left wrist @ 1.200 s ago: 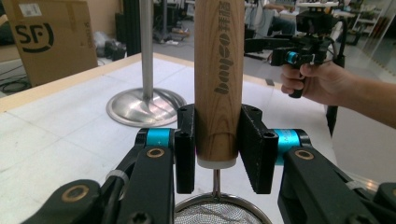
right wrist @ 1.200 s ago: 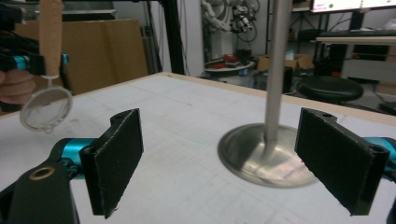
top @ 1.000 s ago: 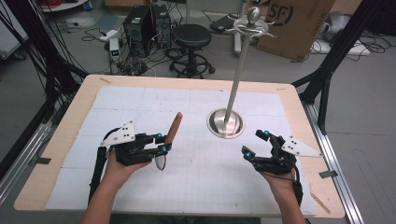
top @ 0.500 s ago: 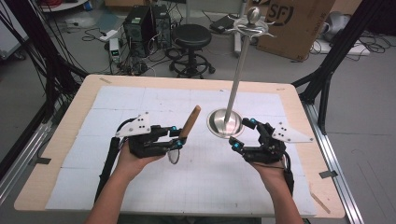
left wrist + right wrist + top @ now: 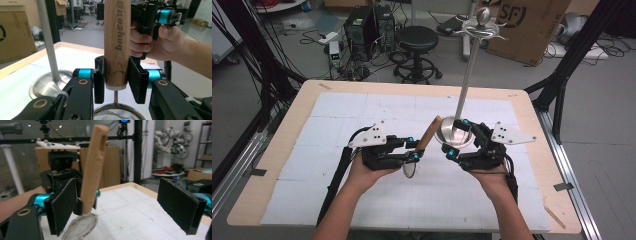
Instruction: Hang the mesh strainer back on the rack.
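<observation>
The landmark here is the metal stand (image 5: 458, 135), whose round base sits on the white-covered worktop (image 5: 337, 110) and whose thin pole rises to a hooked top. Nearest the person, the left tool (image 5: 416, 150) lies just to the left of the stand's base and is clamped on the wooden handle of a small strainer (image 5: 428, 134); in the left gripper view both black jaws press the sides of the handle (image 5: 117, 42), and the wire mesh bowl (image 5: 116, 115) hangs below them. The handle tilts up and toward the stand, its upper end close beside the base, while the mesh bowl hangs low on the side of the left tool away from the stand. The right tool (image 5: 457, 137) is at the stand's base, on its near right side, with its jaws spread wide and gripping nothing; in the right gripper view the strainer (image 5: 91, 170) stands between those two pads, touching neither as far as can be seen. Beyond the stand, past the worktop's far edge, a black stool (image 5: 418, 37) stands on the floor, with a cardboard box (image 5: 527, 25) behind and to the right.
</observation>
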